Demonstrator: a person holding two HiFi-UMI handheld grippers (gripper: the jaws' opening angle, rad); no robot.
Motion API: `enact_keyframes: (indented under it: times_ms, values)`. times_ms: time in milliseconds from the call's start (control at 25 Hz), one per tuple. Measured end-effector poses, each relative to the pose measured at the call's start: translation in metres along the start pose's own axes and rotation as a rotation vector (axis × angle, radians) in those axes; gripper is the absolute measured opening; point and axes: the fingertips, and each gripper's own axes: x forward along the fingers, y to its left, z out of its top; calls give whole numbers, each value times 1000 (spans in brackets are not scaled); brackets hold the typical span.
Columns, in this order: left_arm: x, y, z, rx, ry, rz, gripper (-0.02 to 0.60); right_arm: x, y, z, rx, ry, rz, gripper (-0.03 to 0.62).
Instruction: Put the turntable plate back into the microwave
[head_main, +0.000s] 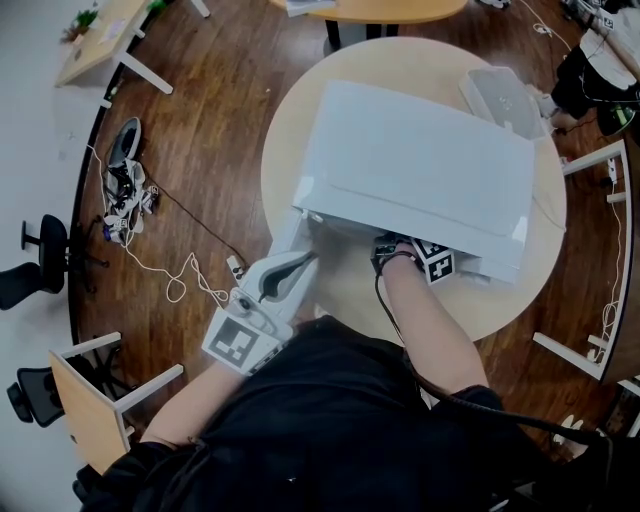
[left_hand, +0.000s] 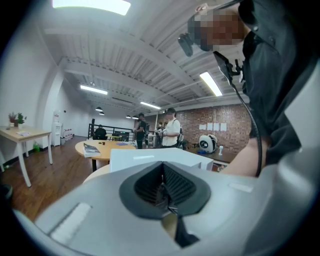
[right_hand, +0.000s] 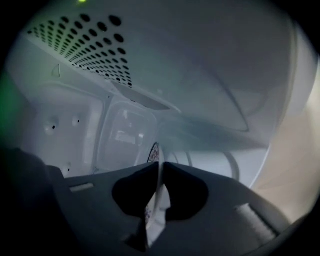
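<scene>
A white microwave stands on a round pale table with its door swung open toward me. My right arm reaches into the cavity; only its marker cube shows from above. Inside, the right gripper is shut on the rim of the glass turntable plate, which hangs tilted on edge within the white cavity, below the perforated wall. The left gripper sits at the microwave's near left corner beside the door. Its jaws are together, and nothing shows between them.
A second white appliance sits at the table's far right edge. White desks, black chairs and loose cables lie around on the wood floor. In the left gripper view, people stand behind an orange round table.
</scene>
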Motion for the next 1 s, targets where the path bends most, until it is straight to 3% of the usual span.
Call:
enact_keyframes:
  times_ms: [200,520,1000]
  values:
    - [-4,4,-8,54,8,0,5,-1,-3,1,22,-9,-13,29]
    - [-1,-6,-1,8,-6,-11,5,-4,-4,5,67,-22,8,57]
    - [-14,-10,-8,112,-17,-40,5,-25,-5,11,25,-33,16,72]
